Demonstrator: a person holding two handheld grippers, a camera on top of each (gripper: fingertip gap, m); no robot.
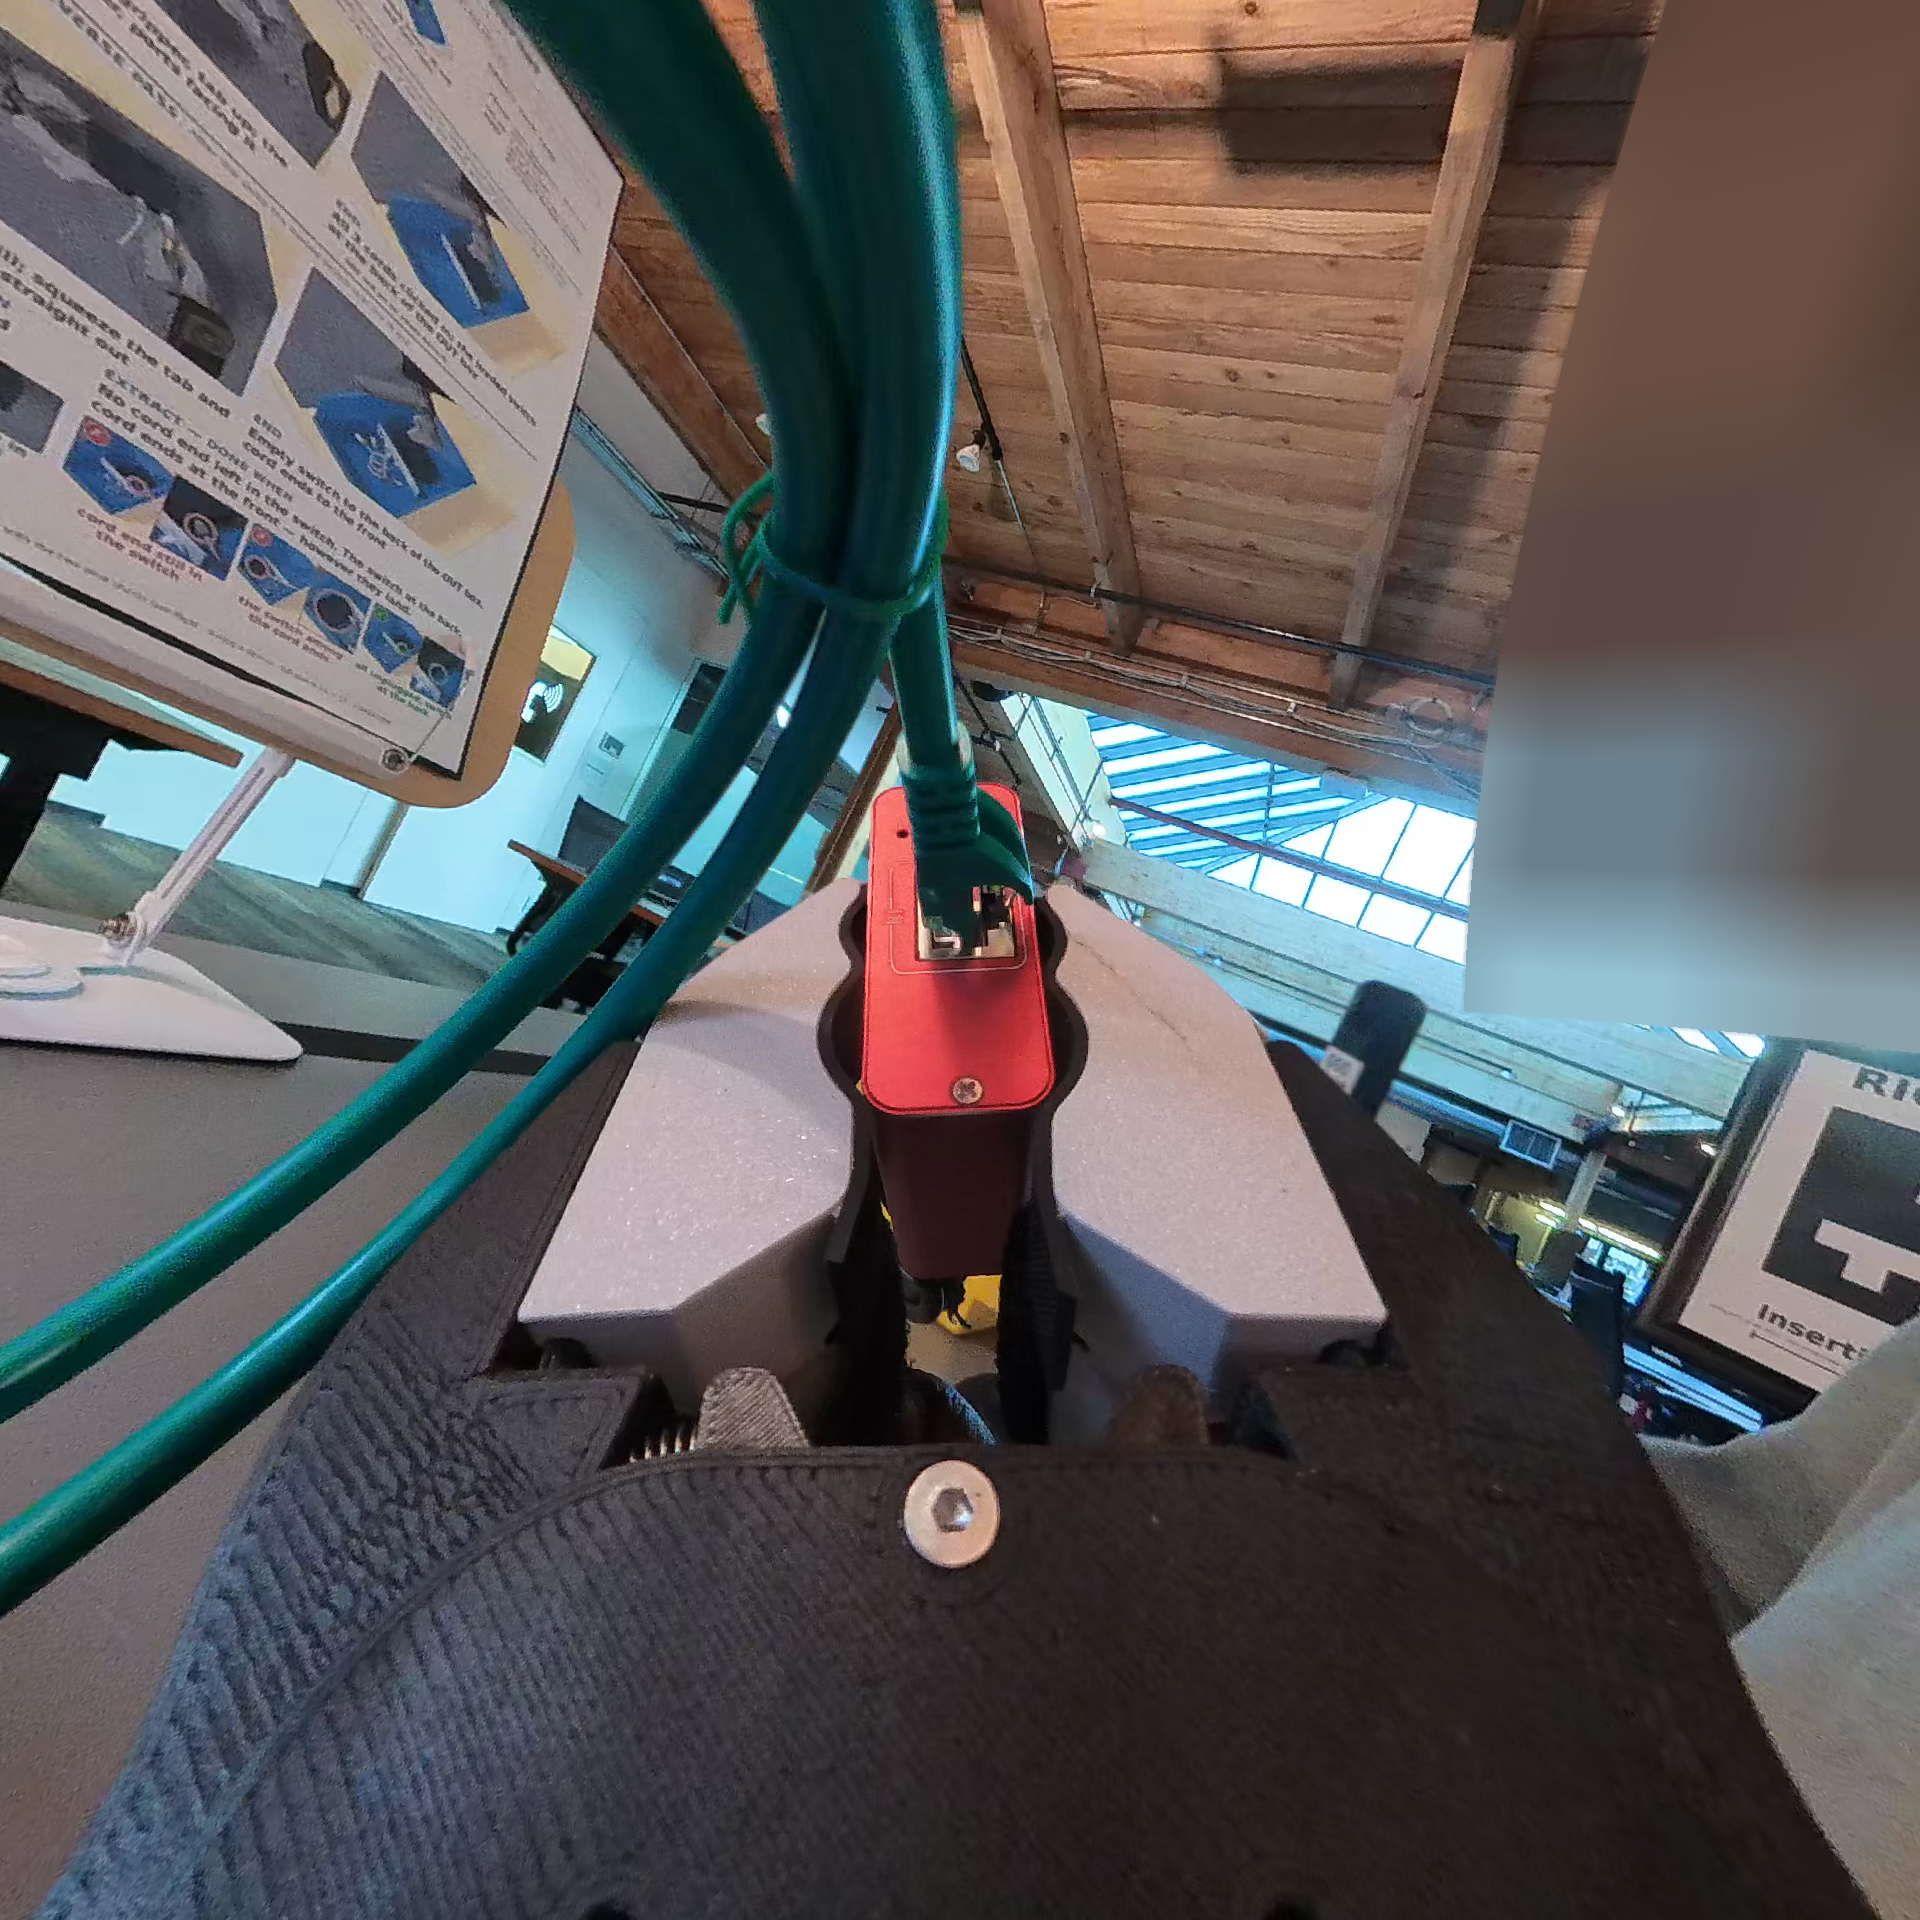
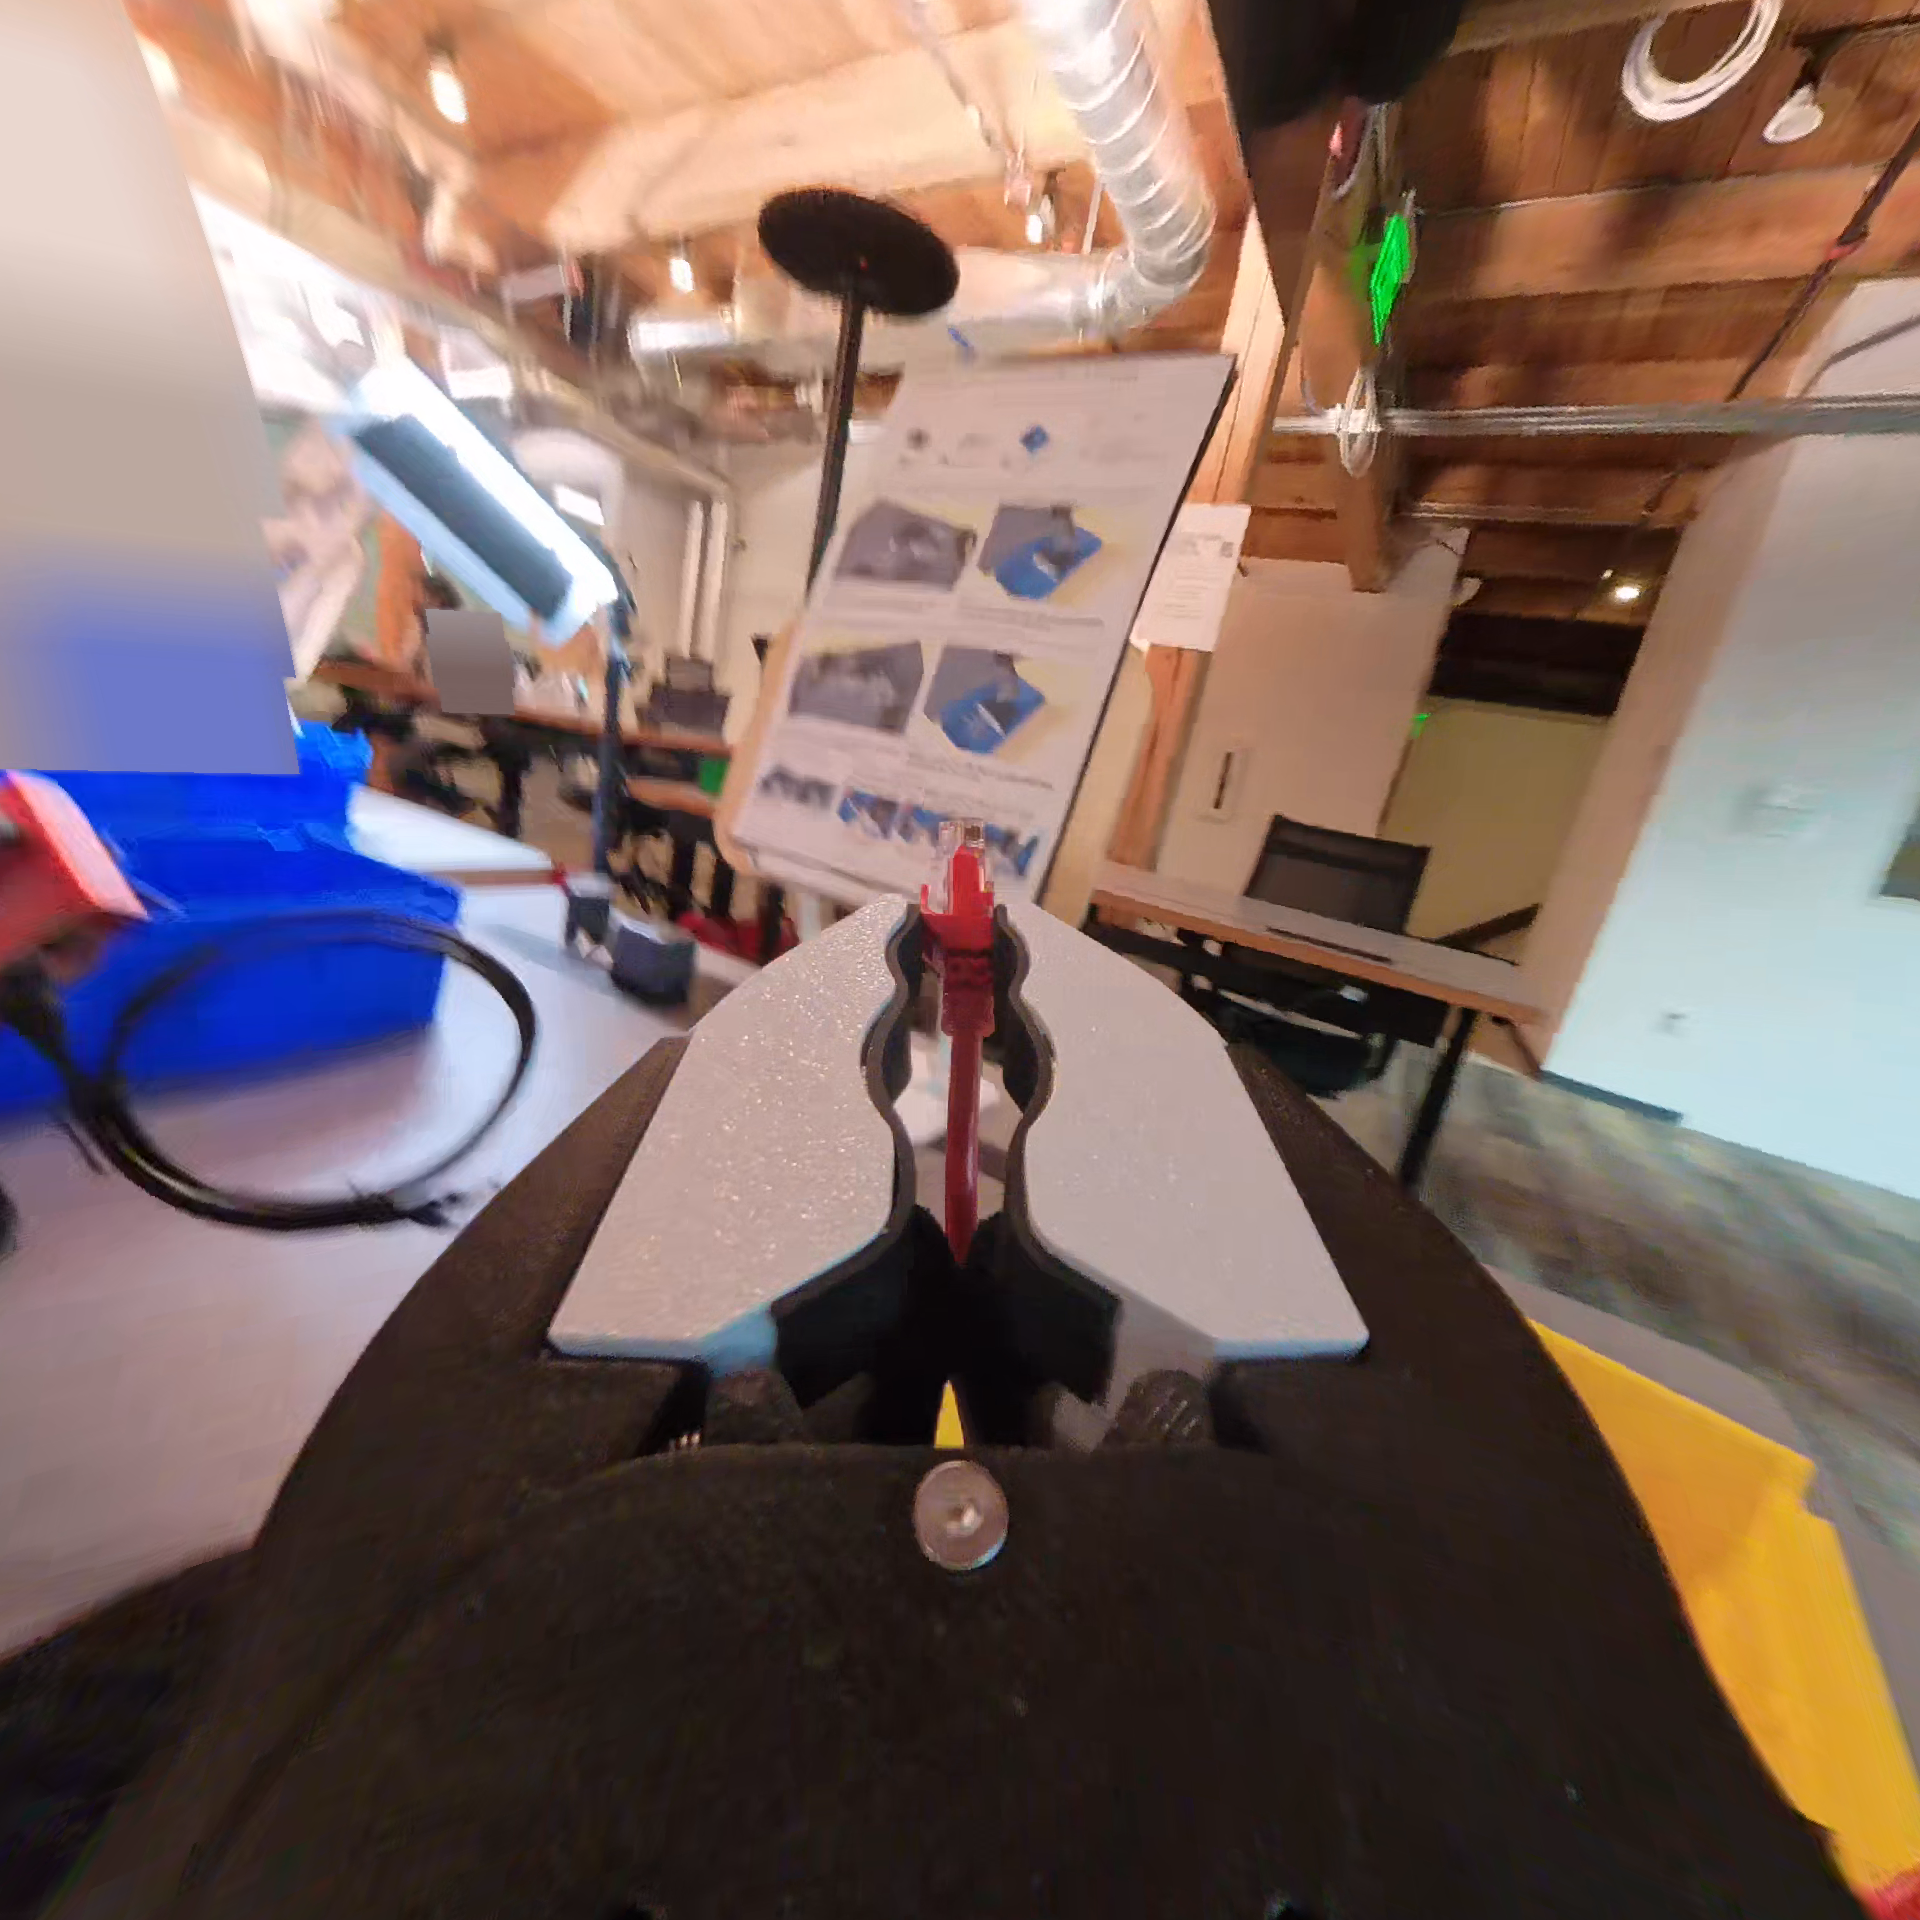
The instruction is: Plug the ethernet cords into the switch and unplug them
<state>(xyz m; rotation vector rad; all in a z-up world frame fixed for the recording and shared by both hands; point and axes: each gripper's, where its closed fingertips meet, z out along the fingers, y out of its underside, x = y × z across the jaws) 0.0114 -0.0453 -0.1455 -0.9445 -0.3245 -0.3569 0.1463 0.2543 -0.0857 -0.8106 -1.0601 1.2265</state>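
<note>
My left gripper point(image 1: 954, 914) is shut on a small red switch point(image 1: 951, 1023) and holds it upright, ports facing up. A green ethernet cord point(image 1: 831, 364), coiled and tied with a twist tie, hangs above; its plug point(image 1: 951, 842) sits in one of the switch's ports. My right gripper point(image 2: 958, 914) is shut on a red ethernet cord point(image 2: 963, 1081), with the clear plug tip point(image 2: 961, 836) poking out past the fingertips. The red switch also shows blurred at the left edge of the right wrist view point(image 2: 57, 873), with a black coiled cord point(image 2: 312, 1070) hanging from it.
An instruction board on a white stand point(image 1: 260, 364) stands at the left on the grey table point(image 1: 156, 1143); it also shows in the right wrist view point(image 2: 966, 644). A blue bin point(image 2: 260, 914) sits on the table, a yellow bin point(image 2: 1714, 1621) at lower right. The left gripper's tips are roughly 35 centimetres from the right gripper's.
</note>
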